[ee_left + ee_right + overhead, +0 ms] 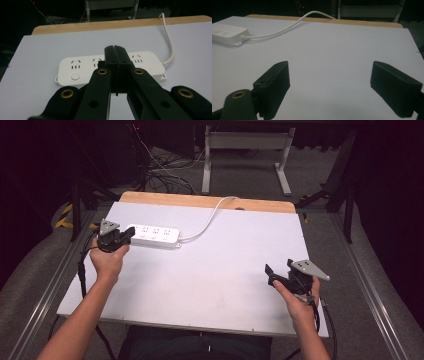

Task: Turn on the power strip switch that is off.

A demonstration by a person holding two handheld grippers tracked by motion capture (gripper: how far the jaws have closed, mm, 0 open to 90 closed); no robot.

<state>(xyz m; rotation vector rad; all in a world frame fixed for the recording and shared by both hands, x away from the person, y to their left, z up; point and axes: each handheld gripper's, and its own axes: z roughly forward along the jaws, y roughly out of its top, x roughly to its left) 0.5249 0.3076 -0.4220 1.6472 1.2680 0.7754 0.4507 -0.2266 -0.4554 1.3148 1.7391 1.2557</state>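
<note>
A white power strip (154, 235) lies on the white table top at the back left, its white cable (208, 219) curving off over the far wooden edge. My left gripper (129, 233) hovers at the strip's left end, jaws pressed together with nothing between them; in the left gripper view the shut gripper (115, 48) covers the middle of the power strip (82, 67). My right gripper (270, 274) is held at the front right, jaws wide apart and empty. The right gripper view has the open gripper (329, 82) over bare table, with the power strip (227, 33) far off to the left.
The white table top (210, 275) has a wooden strip (207, 201) along its far edge. Beyond it stand a metal table frame (245, 155) and tangled cables (162, 172) on the floor. Metal rails (367, 285) run along both sides of the table.
</note>
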